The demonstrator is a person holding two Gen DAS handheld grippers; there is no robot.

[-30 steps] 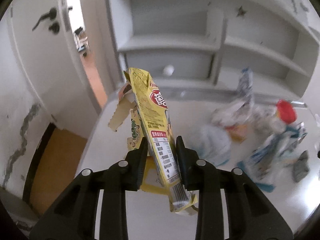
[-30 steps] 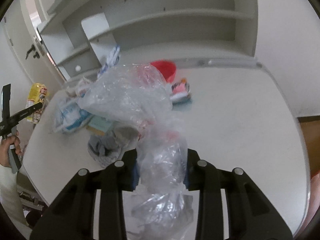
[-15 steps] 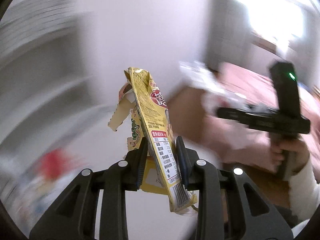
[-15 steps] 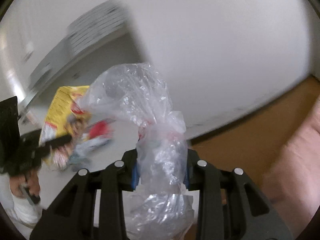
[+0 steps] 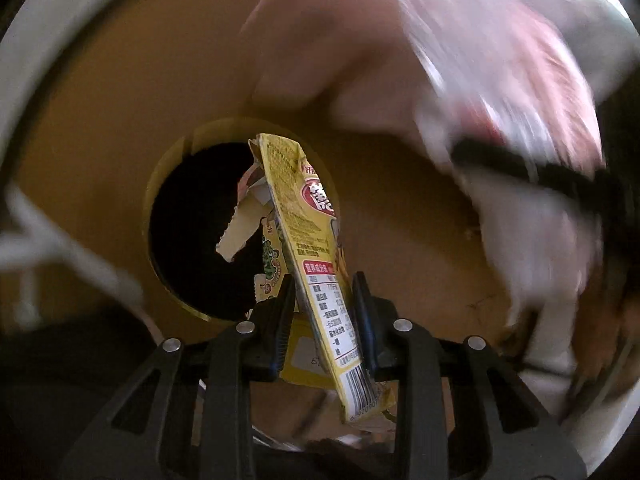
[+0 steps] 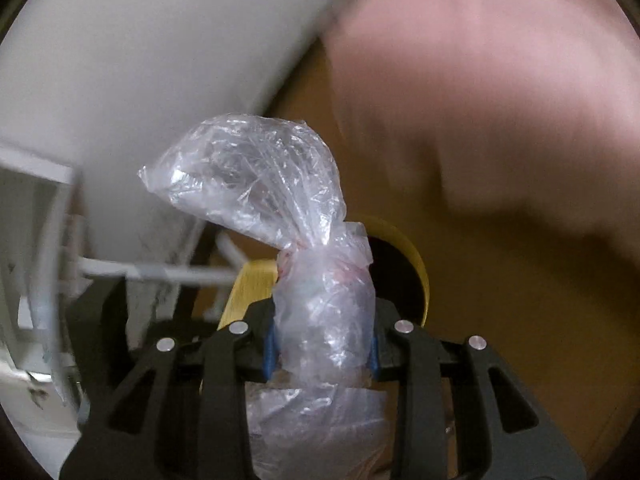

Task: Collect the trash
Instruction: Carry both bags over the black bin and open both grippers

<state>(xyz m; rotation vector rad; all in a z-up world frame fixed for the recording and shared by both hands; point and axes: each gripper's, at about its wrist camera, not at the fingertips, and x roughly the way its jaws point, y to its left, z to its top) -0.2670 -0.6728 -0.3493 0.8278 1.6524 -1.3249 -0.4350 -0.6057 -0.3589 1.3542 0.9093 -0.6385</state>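
1. The left tongs pinch a flattened yellow snack wrapper near its lower end; the wrapper stands up from the pads, its torn top flap hanging to the left.
2. Beyond the wrapper lies the dark round mouth of a yellow bin on a brown floor, so the wrapper appears to be over or just short of the opening. The fisheye view does not settle which.
3. The right tongs are clamped on a crumpled clear plastic bag, squeezed at its waist, with a puffed bulb above the pads and more film bunched below them.
4. In the right wrist view only a slice of the bin's rim shows behind the bag, off to the right, so this load looks less well lined up.
5. Risk: a release too early could bounce the stiff wrapper off the rim onto the floor.
6. Risk: the light bag may cling to the pads or drift sideways as it falls, missing the mouth.
7. Risk: both views are smeared at the edges, suggesting fast motion; two tools converging on one small opening could knock together or tip the bin.
8. A pink blurred mass crowds the upper right; I cannot tell what it is.
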